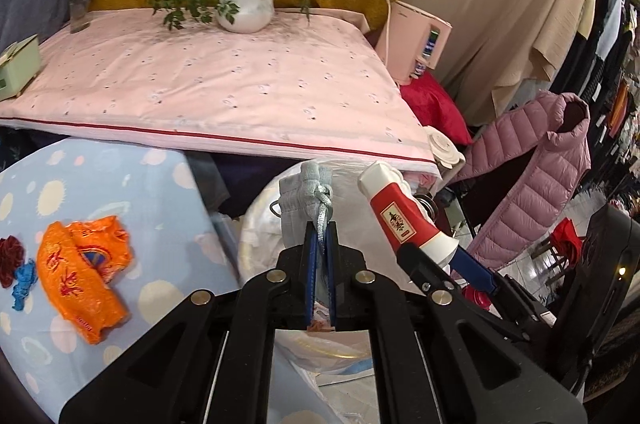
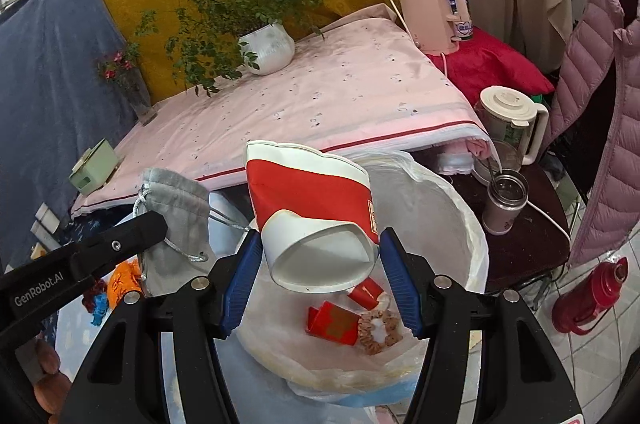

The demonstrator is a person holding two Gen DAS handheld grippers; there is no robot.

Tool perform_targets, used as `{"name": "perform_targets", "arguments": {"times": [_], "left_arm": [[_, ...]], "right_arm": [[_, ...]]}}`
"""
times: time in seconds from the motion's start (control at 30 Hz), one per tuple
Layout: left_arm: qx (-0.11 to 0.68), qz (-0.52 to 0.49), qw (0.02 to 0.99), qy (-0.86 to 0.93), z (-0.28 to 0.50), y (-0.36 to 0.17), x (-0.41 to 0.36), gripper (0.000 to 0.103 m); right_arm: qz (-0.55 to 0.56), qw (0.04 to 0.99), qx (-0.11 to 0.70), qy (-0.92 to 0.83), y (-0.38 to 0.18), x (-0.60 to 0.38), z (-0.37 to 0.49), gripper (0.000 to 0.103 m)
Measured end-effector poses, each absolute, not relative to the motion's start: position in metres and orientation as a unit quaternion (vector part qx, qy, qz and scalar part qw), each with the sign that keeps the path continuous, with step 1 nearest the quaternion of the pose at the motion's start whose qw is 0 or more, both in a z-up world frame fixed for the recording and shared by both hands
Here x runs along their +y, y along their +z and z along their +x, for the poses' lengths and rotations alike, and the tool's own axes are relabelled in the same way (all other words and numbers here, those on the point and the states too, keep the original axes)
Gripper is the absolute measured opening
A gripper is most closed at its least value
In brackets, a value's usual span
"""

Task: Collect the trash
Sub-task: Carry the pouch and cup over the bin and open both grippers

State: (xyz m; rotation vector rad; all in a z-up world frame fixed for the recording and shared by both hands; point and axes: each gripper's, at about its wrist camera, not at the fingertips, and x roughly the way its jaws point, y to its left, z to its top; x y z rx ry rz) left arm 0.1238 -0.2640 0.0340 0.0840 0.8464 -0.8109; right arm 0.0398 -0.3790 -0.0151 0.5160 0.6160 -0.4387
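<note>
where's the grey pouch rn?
The grey drawstring pouch hangs from the left gripper, pinched by its cord over the lined bin, left of the crushed paper cup.

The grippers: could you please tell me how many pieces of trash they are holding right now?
2. The left gripper pinches the grey drawstring pouch by its cord; the right gripper clamps the crushed red-and-white paper cup over the lined bin.

The crushed red-and-white paper cup (image 2: 316, 220) hides part of the white-lined trash bin (image 2: 448, 208). The red thermos flask (image 2: 590, 298) is partly behind the right tool's arm. Print on the orange plastic wrapper (image 1: 82, 272) is too small to read.
</note>
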Motion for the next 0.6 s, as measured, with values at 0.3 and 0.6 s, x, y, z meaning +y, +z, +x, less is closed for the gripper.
{"name": "perform_targets", "arguments": {"times": [0.3, 0.6], "left_arm": [[0.371, 0.045, 0.856, -0.356, 0.123, 0.032, -0.273, 0.068], [0.378, 0.05, 0.87, -0.313, 0.139, 0.028, -0.242, 0.069]], "right_arm": [[0.247, 0.888, 0.311, -0.232, -0.031, -0.388, 0.038, 0.061], [0.228, 0.9, 0.308, -0.21, -0.02, -0.363, 0.048, 0.064]]}}
